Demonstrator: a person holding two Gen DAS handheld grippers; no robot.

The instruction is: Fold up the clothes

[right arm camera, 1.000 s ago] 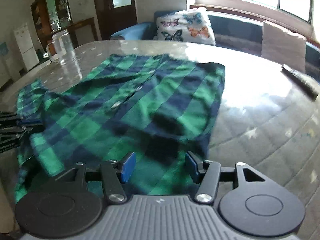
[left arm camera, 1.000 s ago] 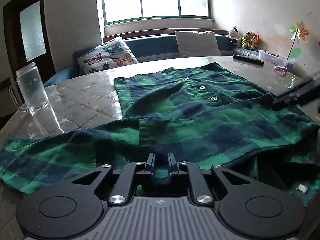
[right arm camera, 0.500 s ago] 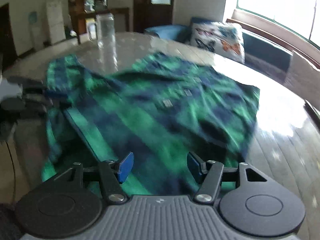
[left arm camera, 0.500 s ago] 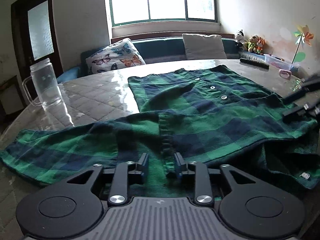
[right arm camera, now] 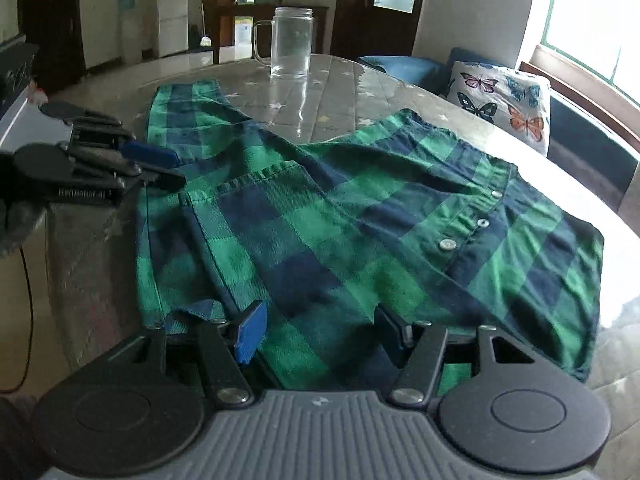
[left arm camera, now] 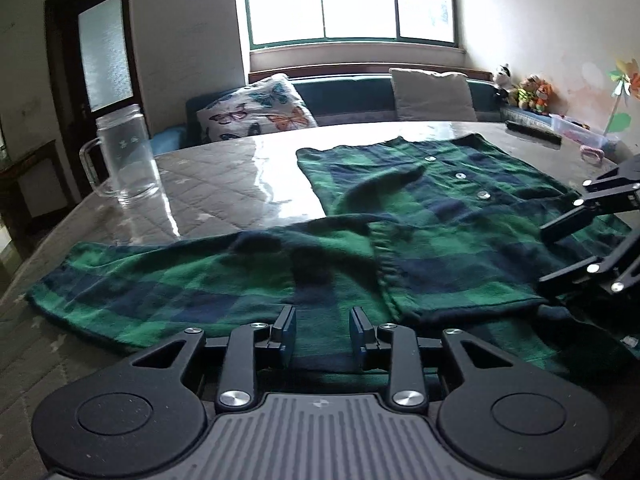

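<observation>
- Living room with a bright window (left arm camera: 348, 0), a cushioned bench and a butterfly pillow (left arm camera: 256, 110); in front, a round quilted table (left arm camera: 224, 176) under a glossy cover.
- Only in the left wrist view: a grey cushion (left arm camera: 432, 94), plush toys (left arm camera: 528, 90) and a paper pinwheel (left arm camera: 624, 80) along the right wall, plus a dark remote (left arm camera: 532, 136) near the table's far edge.
- Only in the right wrist view: a white fridge (right arm camera: 172, 12) and a dark cabinet behind the glass mug (right arm camera: 290, 42), which stands on the table just beyond the sleeve end.
- Green-and-navy plaid shirt (left arm camera: 420, 216) spread flat across the table, button placket up with 3 pale buttons showing; 1 sleeve (left arm camera: 172, 284) stretched out long to the left in the left wrist view, hem toward the window.
- Soft flannel look, loosely wrinkled, near edge hanging slightly past the table rim.
- Left gripper (left arm camera: 322, 334) with jaws parted a moderate gap, nothing between them, low over the sleeve's near edge.
- Right gripper (right arm camera: 320, 330) spread wide, holding nothing, over the shirt's near corner.
</observation>
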